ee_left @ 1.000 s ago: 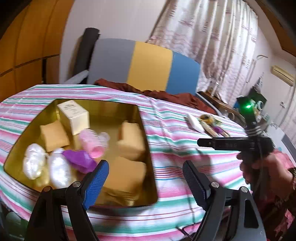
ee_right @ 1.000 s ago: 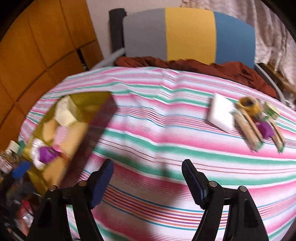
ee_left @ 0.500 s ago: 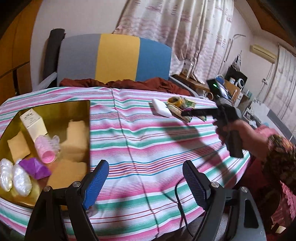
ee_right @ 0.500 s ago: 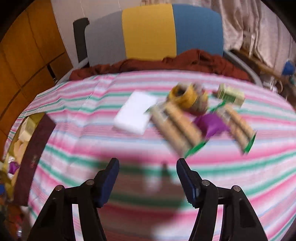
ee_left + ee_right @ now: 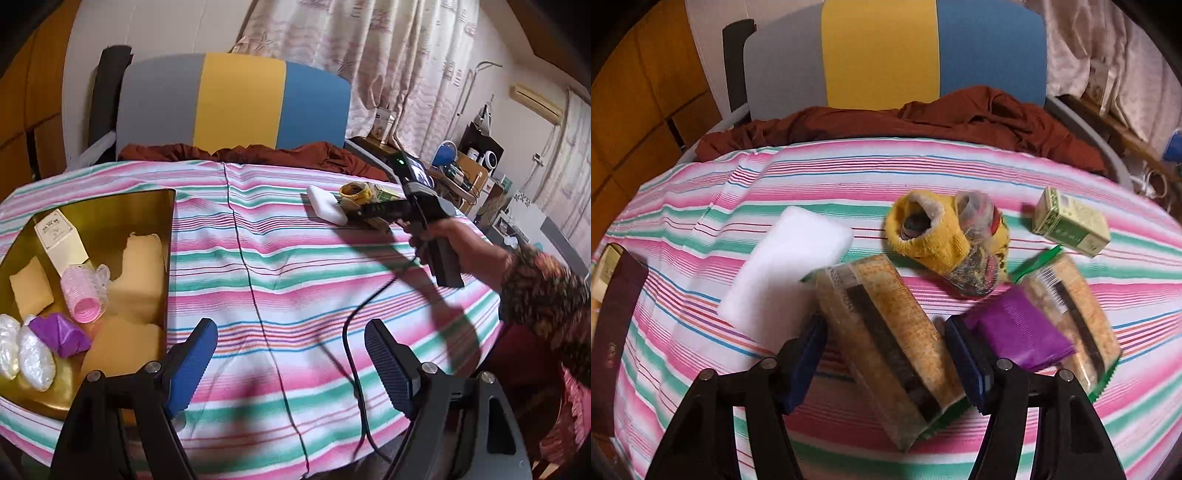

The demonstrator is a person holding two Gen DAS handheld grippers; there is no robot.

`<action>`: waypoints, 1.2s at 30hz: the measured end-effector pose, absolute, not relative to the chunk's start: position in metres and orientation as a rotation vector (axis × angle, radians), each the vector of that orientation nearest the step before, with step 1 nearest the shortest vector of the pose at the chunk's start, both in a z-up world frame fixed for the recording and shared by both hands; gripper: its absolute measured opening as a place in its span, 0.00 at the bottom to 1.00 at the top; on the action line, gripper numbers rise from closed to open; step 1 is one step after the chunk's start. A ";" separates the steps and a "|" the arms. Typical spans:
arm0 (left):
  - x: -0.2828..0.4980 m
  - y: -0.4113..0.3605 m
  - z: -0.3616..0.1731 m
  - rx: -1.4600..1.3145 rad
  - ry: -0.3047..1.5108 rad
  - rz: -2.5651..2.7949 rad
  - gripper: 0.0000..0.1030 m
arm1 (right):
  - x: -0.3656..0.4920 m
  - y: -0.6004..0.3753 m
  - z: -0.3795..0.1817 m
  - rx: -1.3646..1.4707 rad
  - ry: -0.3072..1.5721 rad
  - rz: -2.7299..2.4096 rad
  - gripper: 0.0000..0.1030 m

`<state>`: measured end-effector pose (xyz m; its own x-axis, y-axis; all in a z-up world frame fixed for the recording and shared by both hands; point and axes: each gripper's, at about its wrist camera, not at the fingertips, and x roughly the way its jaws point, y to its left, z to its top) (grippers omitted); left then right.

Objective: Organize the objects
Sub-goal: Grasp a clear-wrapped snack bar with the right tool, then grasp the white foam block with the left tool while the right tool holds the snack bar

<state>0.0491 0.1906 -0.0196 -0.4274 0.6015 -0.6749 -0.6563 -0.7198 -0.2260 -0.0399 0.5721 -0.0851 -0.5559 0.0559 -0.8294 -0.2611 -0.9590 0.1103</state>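
Two grippers in play. Right gripper (image 5: 882, 354) straddles a long snack packet (image 5: 886, 332) on the striped tablecloth (image 5: 295, 258); pads not visibly pressing it, jaws part-spread. Left gripper (image 5: 290, 362) hangs wide apart, empty, beside the gold tray (image 5: 122, 206). Tray holds one cream box (image 5: 61, 236), one pink roller (image 5: 79, 295), one purple wrapper (image 5: 59, 332), two pearly pieces (image 5: 22, 350). Loose on cloth: two snack packets, one white pad (image 5: 786, 273), one yellow sock (image 5: 931, 232), one green box (image 5: 1069, 225), one purple packet (image 5: 1023, 328).

Print on the cream box (image 5: 61, 240) and green carton (image 5: 1071, 225) is too small to read.
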 end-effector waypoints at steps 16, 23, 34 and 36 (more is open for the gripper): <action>-0.009 0.300 -0.023 -1.080 0.082 2.079 0.81 | 0.036 0.560 -0.086 -1.510 0.318 2.445 0.45; -0.052 0.379 -0.037 -1.130 0.189 2.094 0.81 | 0.040 0.566 -0.086 -1.474 0.399 2.431 0.45; -0.110 0.453 -0.088 -1.277 0.320 2.134 0.81 | 0.041 0.570 -0.086 -1.486 0.320 2.366 0.45; -0.111 0.460 -0.088 -1.239 0.347 2.157 0.81 | 0.040 0.571 -0.087 -1.490 0.328 2.364 0.45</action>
